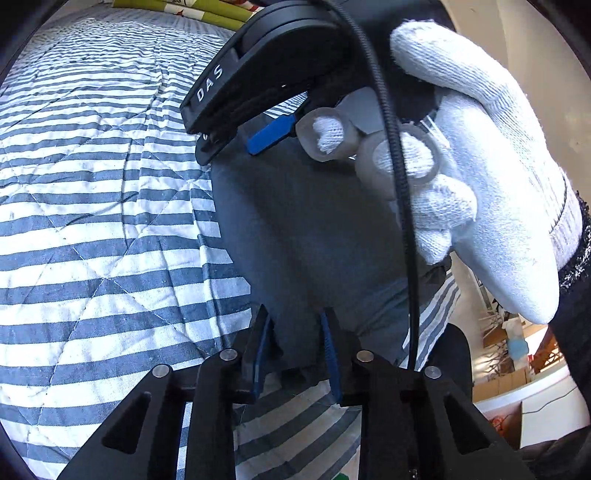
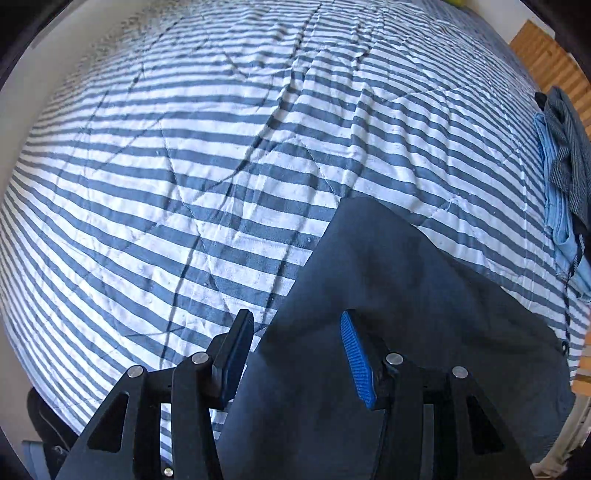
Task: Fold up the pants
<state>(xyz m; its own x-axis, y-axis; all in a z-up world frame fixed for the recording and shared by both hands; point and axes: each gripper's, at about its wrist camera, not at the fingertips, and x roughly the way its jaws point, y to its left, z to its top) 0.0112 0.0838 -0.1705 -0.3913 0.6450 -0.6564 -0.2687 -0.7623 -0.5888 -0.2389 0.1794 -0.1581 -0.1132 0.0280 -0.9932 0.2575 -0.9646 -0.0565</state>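
Dark navy pants (image 1: 314,229) lie flat on a blue-and-white striped quilt (image 1: 92,192). In the left wrist view my left gripper (image 1: 294,311) sits at their near edge, its blue-padded fingers narrowed onto a bunch of the dark fabric. My right gripper (image 1: 229,144), held by a white-gloved hand (image 1: 480,166), hovers over the far part of the pants. In the right wrist view that right gripper (image 2: 295,315) stands open with nothing held. Its left finger is over the quilt (image 2: 184,166) by the pants' edge, its right finger over the pants (image 2: 388,295).
A pile of blue and grey clothes (image 2: 565,166) lies at the quilt's right edge, with wooden floor (image 2: 546,55) beyond. Green-patterned pillows (image 1: 207,11) are at the bed's far end. A black cable (image 1: 402,221) hangs across the left view. Room clutter (image 1: 509,350) shows past the bed edge.
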